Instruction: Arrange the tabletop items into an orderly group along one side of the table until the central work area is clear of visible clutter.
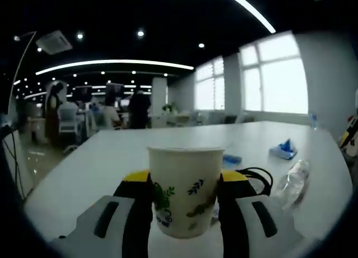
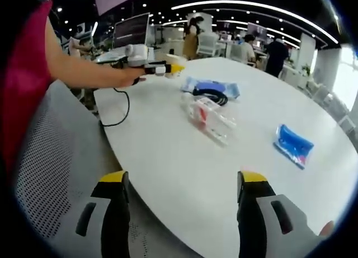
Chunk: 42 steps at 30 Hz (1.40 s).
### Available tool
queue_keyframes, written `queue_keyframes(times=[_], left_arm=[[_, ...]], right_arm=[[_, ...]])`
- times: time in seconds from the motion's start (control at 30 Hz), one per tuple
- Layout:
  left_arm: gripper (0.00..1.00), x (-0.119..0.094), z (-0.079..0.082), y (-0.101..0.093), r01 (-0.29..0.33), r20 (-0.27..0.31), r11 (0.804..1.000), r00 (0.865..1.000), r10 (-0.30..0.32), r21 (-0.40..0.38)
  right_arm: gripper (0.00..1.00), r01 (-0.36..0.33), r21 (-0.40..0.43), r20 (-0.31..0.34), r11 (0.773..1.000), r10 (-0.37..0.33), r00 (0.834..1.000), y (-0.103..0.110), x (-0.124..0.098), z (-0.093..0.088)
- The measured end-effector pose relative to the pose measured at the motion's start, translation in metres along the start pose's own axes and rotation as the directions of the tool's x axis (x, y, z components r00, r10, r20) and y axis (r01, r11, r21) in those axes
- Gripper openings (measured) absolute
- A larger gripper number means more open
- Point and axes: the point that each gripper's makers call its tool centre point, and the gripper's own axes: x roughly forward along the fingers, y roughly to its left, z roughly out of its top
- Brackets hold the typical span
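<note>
While the cup is pinched: it should be carried level and set down upright near the table edge, since a paper cup gets crushed easily if squeezed harder.

Left gripper (image 1: pixel 184 199): closed around the paper cup (image 1: pixel 184 188), with a jaw pressed on each side of it. The cup is upright, printed with leaves, and is held over the near part of the white table (image 1: pixel 168 143).

Right gripper (image 2: pixel 182 205): jaws spread wide with nothing between them, hanging over the table's near edge (image 2: pixel 162 213), with a mesh chair (image 2: pixel 50 174) partly under that edge.

Placement tip: a spot close to the other clutter looks like the sensible target, so the group can be kept on one side. Whether anything is inside the cup cannot be told, so no tilting is advised.

Left gripper view extras: past the cup, a black cable (image 1: pixel 258 177) is seen just beside it, a clear plastic bottle (image 1: pixel 291 182) lying on its side a bit further off, and a blue packet (image 1: pixel 284 150) beyond that.

Right gripper view extras: the left gripper (image 2: pixel 168 69) is seen from outside at the far end of the table, held by a hand (image 2: pixel 131 74), though the cup itself is too small to make out there. Near it lie a black cable on a blue pack (image 2: pixel 211 90), then the bottle (image 2: pixel 211 118) toward mid-table, and another blue packet (image 2: pixel 293 145) well apart from the bottle. Mid-table clutter is shown much better here.
</note>
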Motion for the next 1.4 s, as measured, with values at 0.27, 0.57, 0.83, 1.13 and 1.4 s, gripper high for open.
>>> queue_keyframes(times=[0.27,0.57,0.83,1.13,1.4], left_arm=[[0.43,0.006,-0.011,0.008,-0.022,-0.010,1.000,1.000,0.022,0.014],[0.43,0.011,-0.020,0.015,-0.046,-0.017,0.999,0.999,0.046,0.004],[0.43,0.010,-0.032,0.016,-0.049,-0.042,0.999,0.998,0.050,0.011],[0.44,0.005,-0.035,0.015,-0.049,-0.051,0.999,0.997,0.050,0.017],[0.44,-0.003,-0.046,0.014,-0.050,-0.096,0.998,0.994,0.053,0.027]], right_arm=[[0.78,0.006,-0.004,-0.015,1.000,-0.006,1.000,-0.001,0.000,-0.003],[0.78,0.003,-0.002,-0.025,1.000,-0.003,1.000,-0.001,0.000,-0.005],[0.78,0.006,-0.002,-0.025,1.000,-0.006,1.000,-0.002,0.000,-0.005],[0.78,0.009,-0.004,-0.026,1.000,-0.009,1.000,-0.002,0.000,-0.005],[0.77,0.010,-0.007,-0.022,1.000,-0.010,1.000,-0.002,0.000,-0.004]])
